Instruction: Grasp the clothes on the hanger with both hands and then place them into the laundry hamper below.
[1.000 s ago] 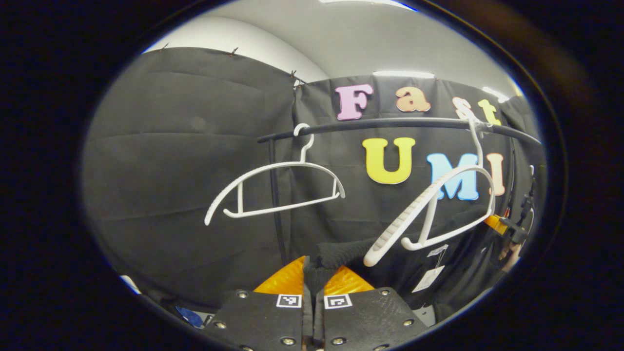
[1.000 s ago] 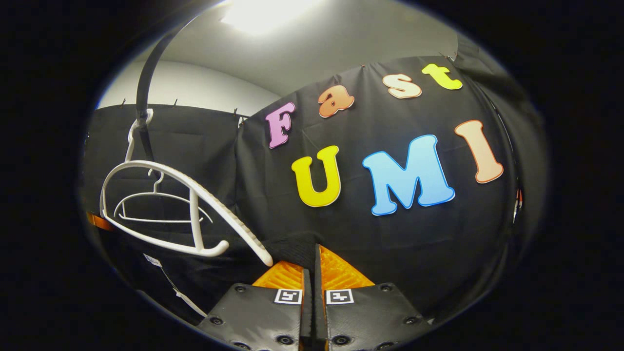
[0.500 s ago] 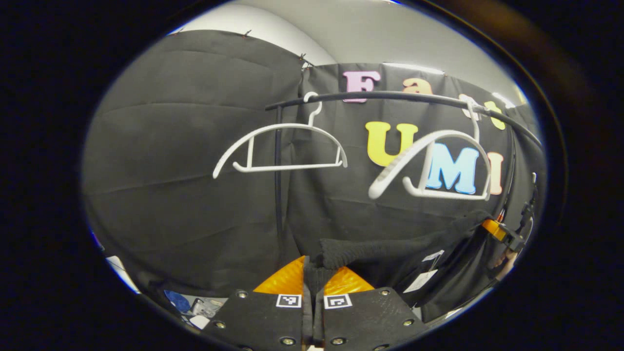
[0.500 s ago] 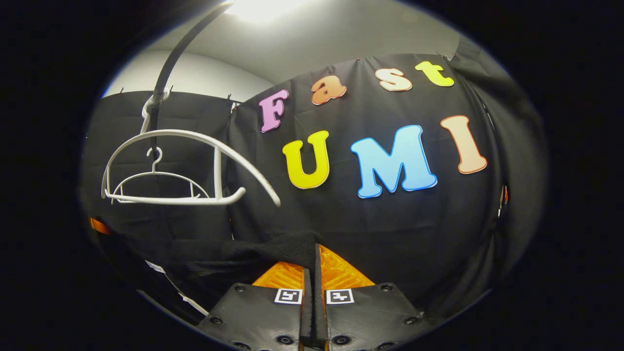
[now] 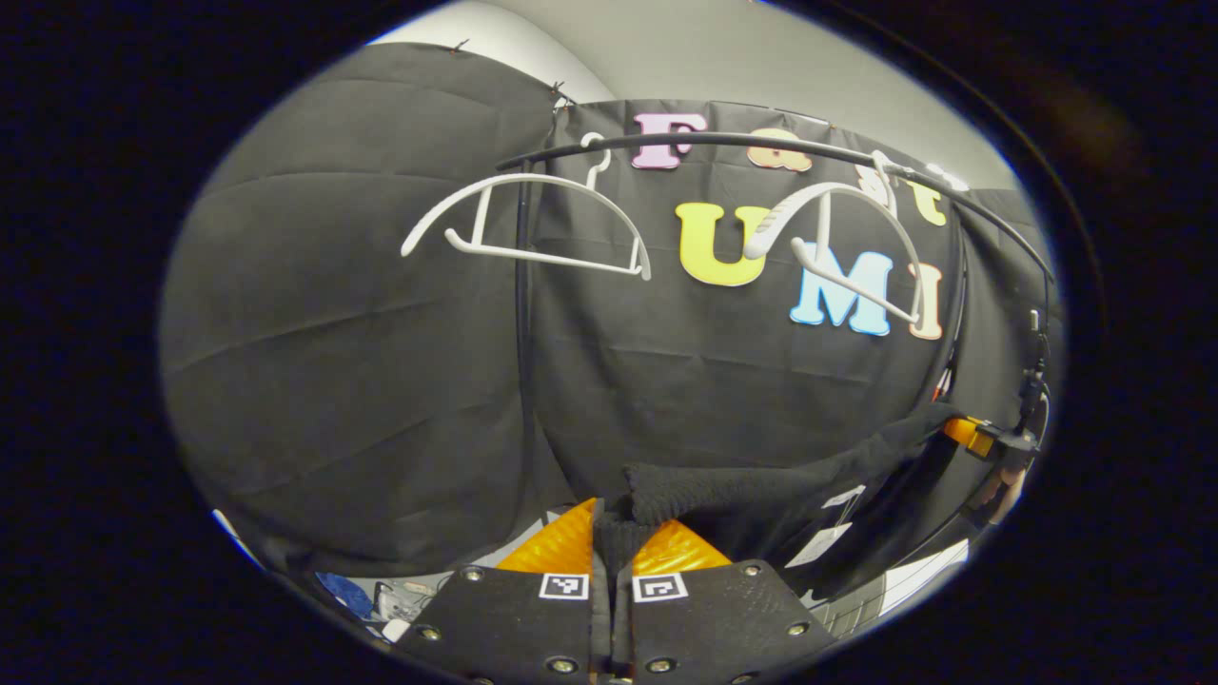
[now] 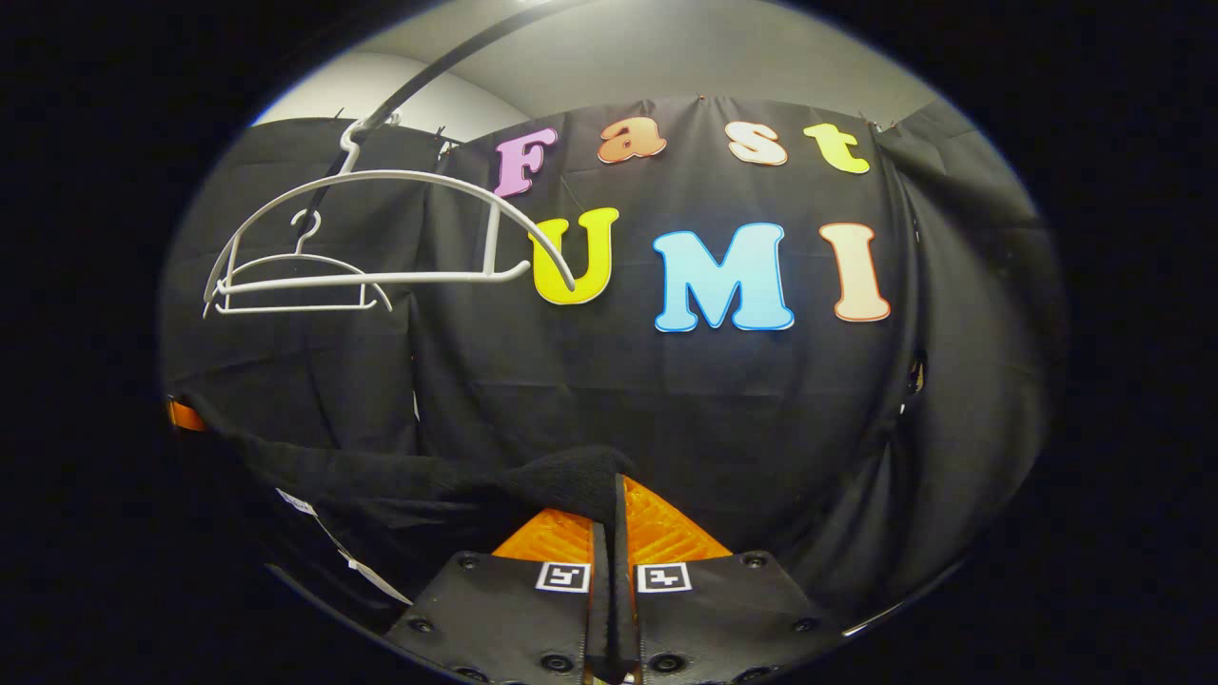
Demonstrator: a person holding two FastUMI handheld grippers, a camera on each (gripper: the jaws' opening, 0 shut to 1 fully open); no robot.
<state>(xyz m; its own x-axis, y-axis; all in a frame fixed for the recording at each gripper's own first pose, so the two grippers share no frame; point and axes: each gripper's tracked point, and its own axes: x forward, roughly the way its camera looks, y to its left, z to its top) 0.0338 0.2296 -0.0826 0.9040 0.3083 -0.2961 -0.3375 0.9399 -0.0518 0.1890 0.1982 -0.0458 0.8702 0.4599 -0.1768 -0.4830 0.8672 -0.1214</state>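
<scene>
The black knitted garment (image 5: 761,485) is stretched between the two grippers, well below the black clothes rail (image 5: 761,145) and clear of the hangers. The left gripper (image 5: 612,533) has its orange fingers (image 5: 557,544) clenched on one end of the cloth; the right gripper (image 6: 609,528) pinches the other end, both fingers (image 6: 657,528) pressing the fabric. Two bare white plastic hangers (image 5: 528,224) (image 5: 842,238) hang from the rail above the garment. White tags (image 5: 820,542) dangle beneath the garment.
</scene>
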